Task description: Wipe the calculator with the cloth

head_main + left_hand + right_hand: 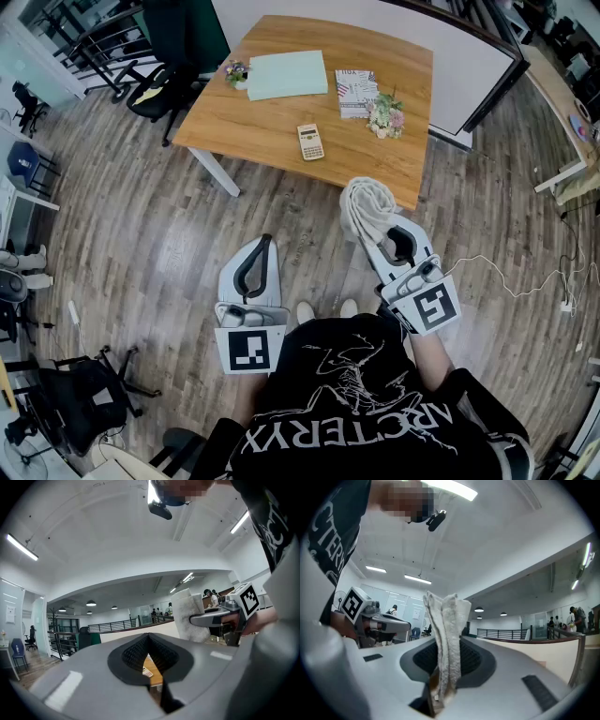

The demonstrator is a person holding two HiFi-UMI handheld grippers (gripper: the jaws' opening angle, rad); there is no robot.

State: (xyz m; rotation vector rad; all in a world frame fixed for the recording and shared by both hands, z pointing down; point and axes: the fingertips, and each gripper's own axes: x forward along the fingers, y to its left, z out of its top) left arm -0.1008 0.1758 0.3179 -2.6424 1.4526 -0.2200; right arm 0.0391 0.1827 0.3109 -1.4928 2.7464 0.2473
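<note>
- Grey left gripper (pixel 265 246), lower left of centre: its jaws are pressed together on nothing, well apart from the table.
- Beige calculator (pixel 310 142) lies flat on the wooden table (pixel 272 122), upper centre, not yet wiped.
- White cloth (pixel 366 204) is pinched in the right gripper (pixel 384 234), right of centre. I think the loose calculator may slide under the wipe, because nothing steadies it.

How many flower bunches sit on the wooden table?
2: one flower bunch at the green sheet's left edge, the other at the booklet's right corner. None appears hidden.
</note>
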